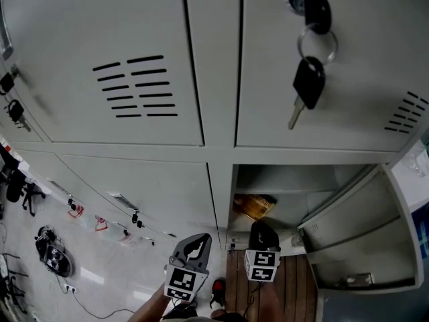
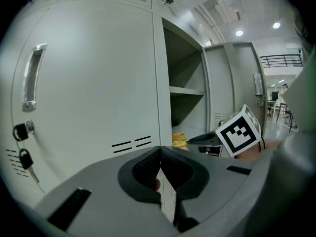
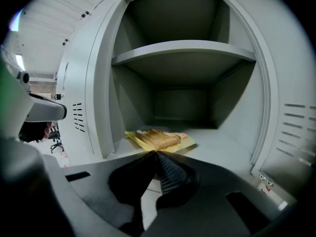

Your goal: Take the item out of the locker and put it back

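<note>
A flat yellow packet [image 3: 160, 138] lies on the floor of the open locker [image 3: 183, 49], under its one shelf. My right gripper [image 3: 156, 152] has its jaws together right at the packet's near edge, pinching that edge. In the head view the right gripper [image 1: 260, 225] reaches into the lower locker, just in front of the packet [image 1: 253, 206]. To its left, outside the locker, my left gripper [image 1: 199, 237] is held in front of a closed door. In its own view the left gripper [image 2: 160, 150] is shut with nothing in it, and the packet [image 2: 178, 140] shows beyond.
The locker's door [image 1: 358, 247] hangs open to the right. A black key on a ring [image 1: 308, 80] dangles from the lock of the upper door. The lockers to the left are closed [image 1: 100, 59]. An office chair [image 1: 23, 193] and cables lie on the floor at left.
</note>
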A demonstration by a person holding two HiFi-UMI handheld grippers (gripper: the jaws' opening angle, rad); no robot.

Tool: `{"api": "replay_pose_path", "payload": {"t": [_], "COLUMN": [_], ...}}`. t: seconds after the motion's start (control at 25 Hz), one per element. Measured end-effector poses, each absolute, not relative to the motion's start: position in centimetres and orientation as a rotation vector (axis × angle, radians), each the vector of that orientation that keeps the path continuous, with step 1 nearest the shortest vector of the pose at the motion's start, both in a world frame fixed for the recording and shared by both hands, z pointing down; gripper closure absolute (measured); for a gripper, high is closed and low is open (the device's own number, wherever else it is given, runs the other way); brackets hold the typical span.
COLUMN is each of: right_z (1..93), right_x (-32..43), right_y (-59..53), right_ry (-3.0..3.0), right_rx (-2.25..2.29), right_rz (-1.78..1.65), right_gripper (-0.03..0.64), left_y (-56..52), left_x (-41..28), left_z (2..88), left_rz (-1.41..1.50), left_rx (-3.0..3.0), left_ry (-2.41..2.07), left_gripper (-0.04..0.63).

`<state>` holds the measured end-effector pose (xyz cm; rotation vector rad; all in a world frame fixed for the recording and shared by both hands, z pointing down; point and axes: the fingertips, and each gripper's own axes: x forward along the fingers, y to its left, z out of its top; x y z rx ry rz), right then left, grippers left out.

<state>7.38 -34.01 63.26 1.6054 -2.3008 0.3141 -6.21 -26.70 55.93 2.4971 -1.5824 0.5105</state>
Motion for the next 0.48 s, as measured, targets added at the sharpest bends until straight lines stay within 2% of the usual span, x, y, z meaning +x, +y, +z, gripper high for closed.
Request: {"api": "replay_pose_path", "payload": {"t": [0.48], "right_z": [56.3], "right_x": [9.5], "right_y": [-32.1], "right_ry": [-2.385], "right_rx": [1.689], "right_rz": [0.222], "right_gripper": [0.601], "left_y": [-26.2], "left_x": [-4.8], "left_z": [51.9], "left_rz": [0.428], "left_rx": [2.597], "left_ry": [-1.590], "left_gripper": [0.574]}}
